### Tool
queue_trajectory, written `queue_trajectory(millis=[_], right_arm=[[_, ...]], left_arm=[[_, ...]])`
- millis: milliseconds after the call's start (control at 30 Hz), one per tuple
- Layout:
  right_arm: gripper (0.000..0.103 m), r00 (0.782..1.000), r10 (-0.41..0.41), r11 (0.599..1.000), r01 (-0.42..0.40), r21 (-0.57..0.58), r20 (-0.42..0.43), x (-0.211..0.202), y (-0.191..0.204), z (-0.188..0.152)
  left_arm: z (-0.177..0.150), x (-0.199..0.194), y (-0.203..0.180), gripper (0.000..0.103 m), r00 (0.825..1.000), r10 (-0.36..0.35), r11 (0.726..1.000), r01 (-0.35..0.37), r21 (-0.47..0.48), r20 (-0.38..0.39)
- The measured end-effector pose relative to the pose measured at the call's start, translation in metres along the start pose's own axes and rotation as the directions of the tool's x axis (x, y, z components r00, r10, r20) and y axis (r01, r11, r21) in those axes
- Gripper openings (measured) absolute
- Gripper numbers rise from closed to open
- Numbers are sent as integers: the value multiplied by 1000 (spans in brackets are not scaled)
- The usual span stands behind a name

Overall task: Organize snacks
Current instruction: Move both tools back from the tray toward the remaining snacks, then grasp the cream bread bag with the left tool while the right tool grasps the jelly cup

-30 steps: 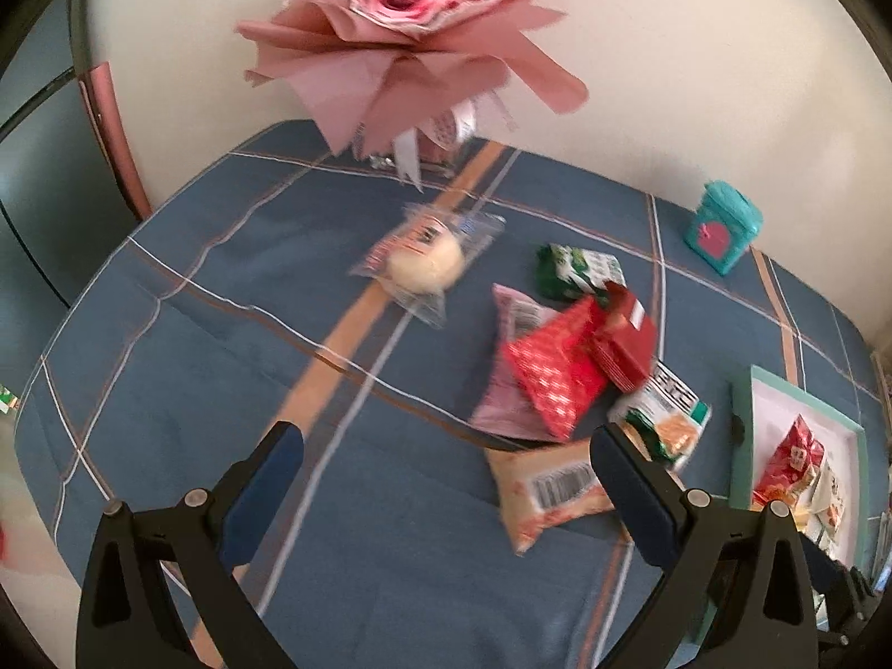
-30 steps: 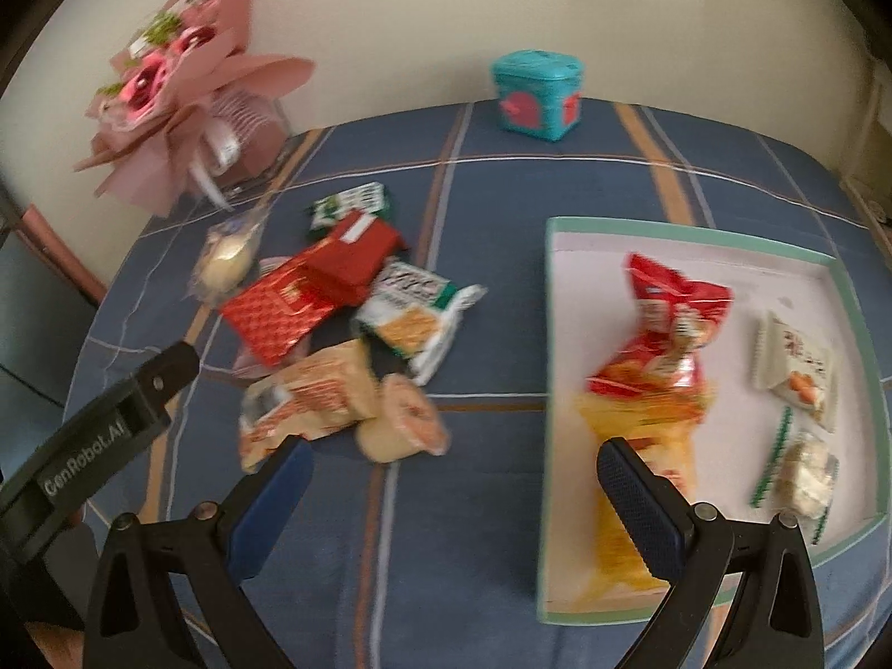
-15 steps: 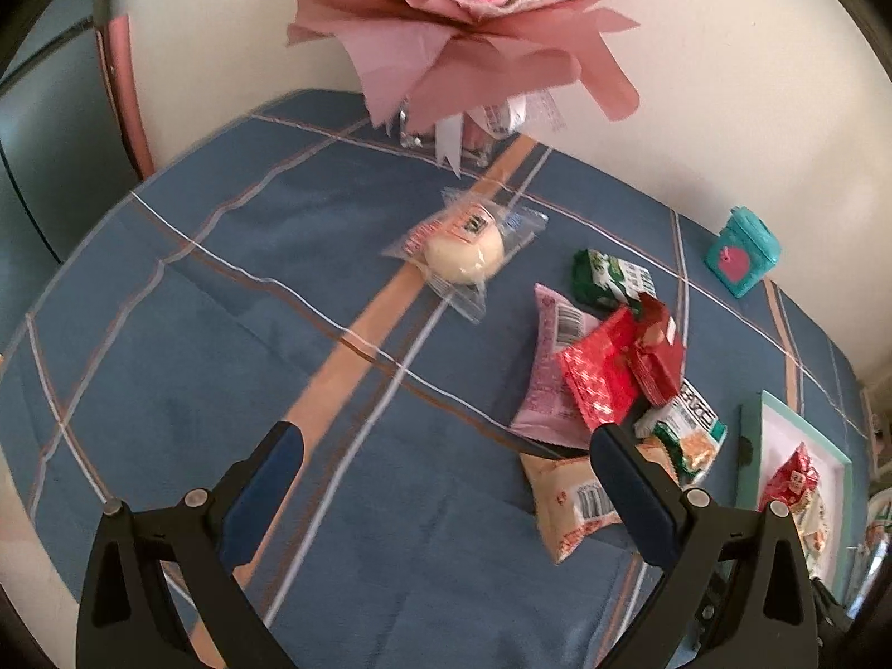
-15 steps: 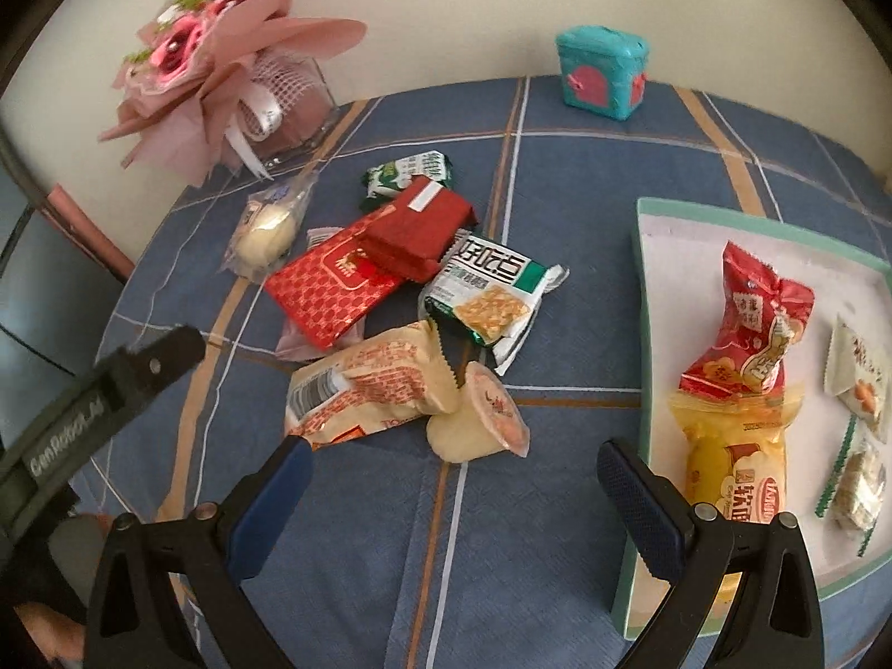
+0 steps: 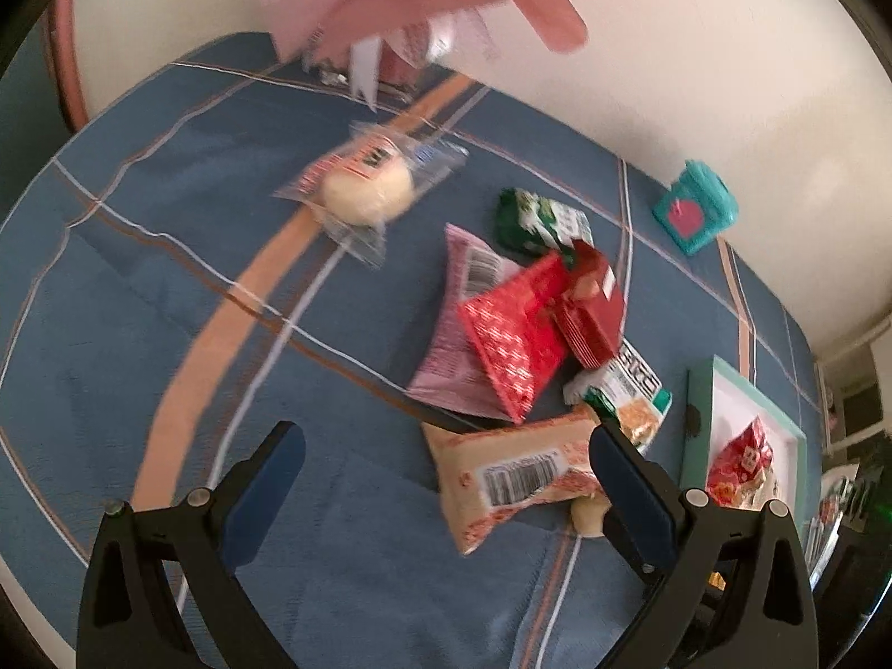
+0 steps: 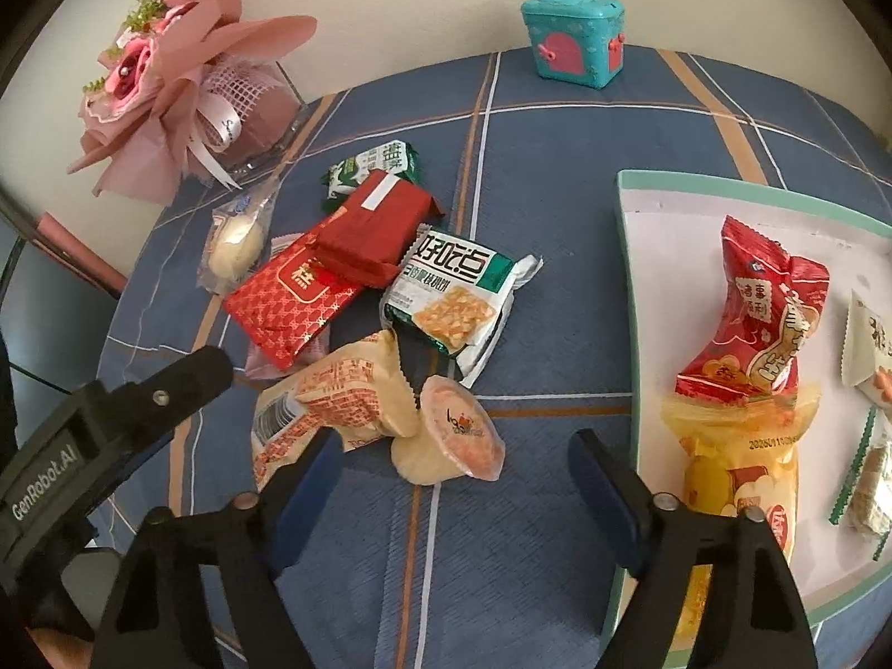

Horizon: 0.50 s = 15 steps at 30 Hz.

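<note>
A pudding cup [image 6: 446, 446] lies on its side on the blue checked tablecloth [image 6: 529, 167], between the fingers of my right gripper [image 6: 457, 446]. Its jaws are closing and the pads stand clear of the cup. Beside the cup lies a beige packet [image 6: 334, 401]. In the left wrist view that beige packet [image 5: 502, 474] sits partly between the wide-open fingers of my left gripper [image 5: 446, 446]. Behind are a red patterned packet [image 6: 290, 290], a dark red packet [image 6: 373, 228], a cracker packet [image 6: 451, 290], a green packet [image 6: 373, 167] and a wrapped white bun [image 6: 234, 245].
At the right a teal-rimmed white tray [image 6: 630, 279] holds a red packet [image 6: 764, 318], a yellow packet [image 6: 736, 463] and smaller ones. A pink bouquet [image 6: 167, 83] and a teal box [image 6: 574, 39] stand by the back wall. The table edge curves away at left.
Both grippers have sunk closer to the snack pile. The right jaws have narrowed around the pudding cup. The beige packet now lies between the left fingers.
</note>
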State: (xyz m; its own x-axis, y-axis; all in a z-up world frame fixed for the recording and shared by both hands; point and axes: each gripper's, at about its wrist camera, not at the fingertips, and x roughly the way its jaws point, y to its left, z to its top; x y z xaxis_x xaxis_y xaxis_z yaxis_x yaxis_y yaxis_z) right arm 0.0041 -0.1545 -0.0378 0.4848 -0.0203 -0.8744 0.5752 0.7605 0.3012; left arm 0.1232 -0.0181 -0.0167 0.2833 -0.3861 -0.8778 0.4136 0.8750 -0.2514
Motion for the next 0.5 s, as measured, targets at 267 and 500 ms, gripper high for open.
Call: queue_trajectory(millis=[267,500], right_arm=[[76,998,-46,995,43,-90,-34,17,12,-3],[75,994,-97,984,88,-156,-50,30,18,-7]], left_arm=[[0,24,-16,102,996,-17,999,20,31,-91],[0,36,-23,102,990,-20,999,25,30,-139]])
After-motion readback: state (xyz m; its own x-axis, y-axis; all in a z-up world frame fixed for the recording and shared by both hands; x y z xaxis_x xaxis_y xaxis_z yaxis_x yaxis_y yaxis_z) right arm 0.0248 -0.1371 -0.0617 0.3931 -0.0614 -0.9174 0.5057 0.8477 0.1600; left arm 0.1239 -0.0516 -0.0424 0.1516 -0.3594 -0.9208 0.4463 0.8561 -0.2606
